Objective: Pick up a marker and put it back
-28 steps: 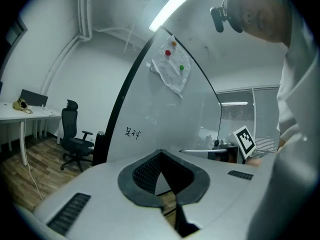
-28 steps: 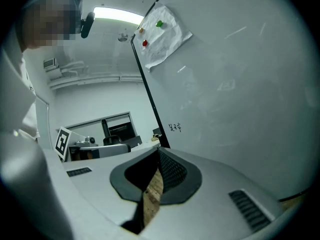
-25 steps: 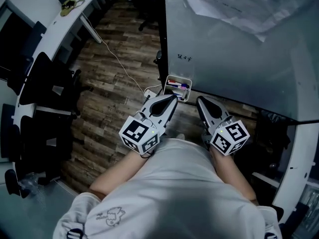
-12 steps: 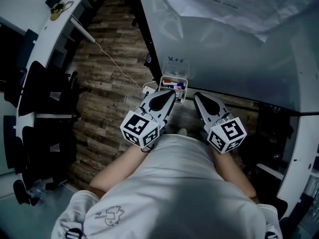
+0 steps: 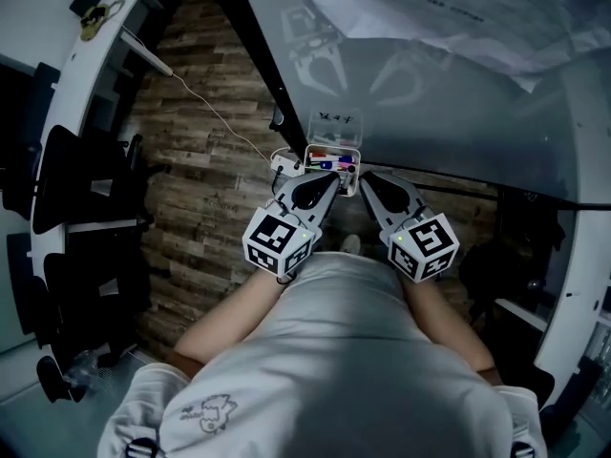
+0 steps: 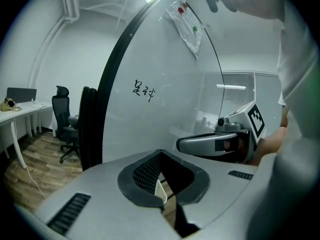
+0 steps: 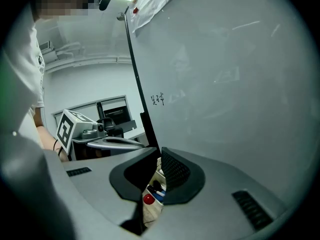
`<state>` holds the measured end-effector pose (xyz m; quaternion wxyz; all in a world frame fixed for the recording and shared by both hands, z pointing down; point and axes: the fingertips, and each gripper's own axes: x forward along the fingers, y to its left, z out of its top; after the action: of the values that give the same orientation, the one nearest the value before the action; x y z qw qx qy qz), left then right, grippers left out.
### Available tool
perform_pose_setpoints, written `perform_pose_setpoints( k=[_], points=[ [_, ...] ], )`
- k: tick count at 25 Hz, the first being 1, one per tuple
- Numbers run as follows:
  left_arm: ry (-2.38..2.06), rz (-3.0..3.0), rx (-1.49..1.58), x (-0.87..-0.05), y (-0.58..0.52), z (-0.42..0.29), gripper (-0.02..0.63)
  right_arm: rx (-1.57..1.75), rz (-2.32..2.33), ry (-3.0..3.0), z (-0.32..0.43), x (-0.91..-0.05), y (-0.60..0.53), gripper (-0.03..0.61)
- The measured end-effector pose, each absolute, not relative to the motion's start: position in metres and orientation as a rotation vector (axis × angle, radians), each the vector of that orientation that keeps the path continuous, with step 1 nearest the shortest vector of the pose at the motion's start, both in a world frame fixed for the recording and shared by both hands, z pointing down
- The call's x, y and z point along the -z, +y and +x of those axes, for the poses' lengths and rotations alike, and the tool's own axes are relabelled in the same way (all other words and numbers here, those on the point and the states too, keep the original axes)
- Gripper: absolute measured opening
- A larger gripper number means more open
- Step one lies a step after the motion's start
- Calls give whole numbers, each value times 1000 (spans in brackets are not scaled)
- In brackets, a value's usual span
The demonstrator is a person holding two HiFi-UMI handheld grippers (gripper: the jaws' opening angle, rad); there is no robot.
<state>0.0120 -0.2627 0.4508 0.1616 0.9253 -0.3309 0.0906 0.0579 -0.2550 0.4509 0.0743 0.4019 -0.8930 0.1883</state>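
**Both grippers closed and empty, tips just short of the marker tray**

Nearest you, the L gripper point(image 5: 321, 187) and R gripper point(image 5: 368, 181) are side by side in front of your torso. Each has its jaws together w/ nothing between them.

Just beyond their tips, a small white tray point(image 5: 332, 148) is fixed to the lower edge of the whiteboard point(image 5: 439, 113). The markers point(image 5: 333, 163) lie in it, none picked up yet.

A marker looks light, stiff and smooth-barrelled, so it will probably roll or twist in the pads. Take it mid-barrel, across its length, not by the cap, which may pull off. They lie packed close, so singling out 1 needs care.

The views differ:
- **R gripper view:** looks between its jaws onto a red cap point(image 7: 148, 199) and a dark marker w/ blue.
- **L gripper view:** shows no markers, only a pale edge, perhaps the tray's, w/ the R gripper alongside.
- **Head view:** the only 1 showing the whole tray.

Farther off are scribbled writing point(image 5: 340, 116) on the board, then office chairs point(image 6: 64, 129).
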Motion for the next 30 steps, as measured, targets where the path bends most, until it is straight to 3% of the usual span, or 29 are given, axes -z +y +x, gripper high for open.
perform_pose_setpoints(
  k=[7,17,30],
  points=[
    [-909,2609,-281,-466,-268,13,5,-638,1183,-2625,54,-478,-262,16],
    [-878,2570,-310,-484,-276,12,5,-711,1159,-2541,44,-508,-269,84],
    [-877,2542,-325,-495,-282,4,5,-768,1153,-2489,39,-525,-277,84]
  ],
)
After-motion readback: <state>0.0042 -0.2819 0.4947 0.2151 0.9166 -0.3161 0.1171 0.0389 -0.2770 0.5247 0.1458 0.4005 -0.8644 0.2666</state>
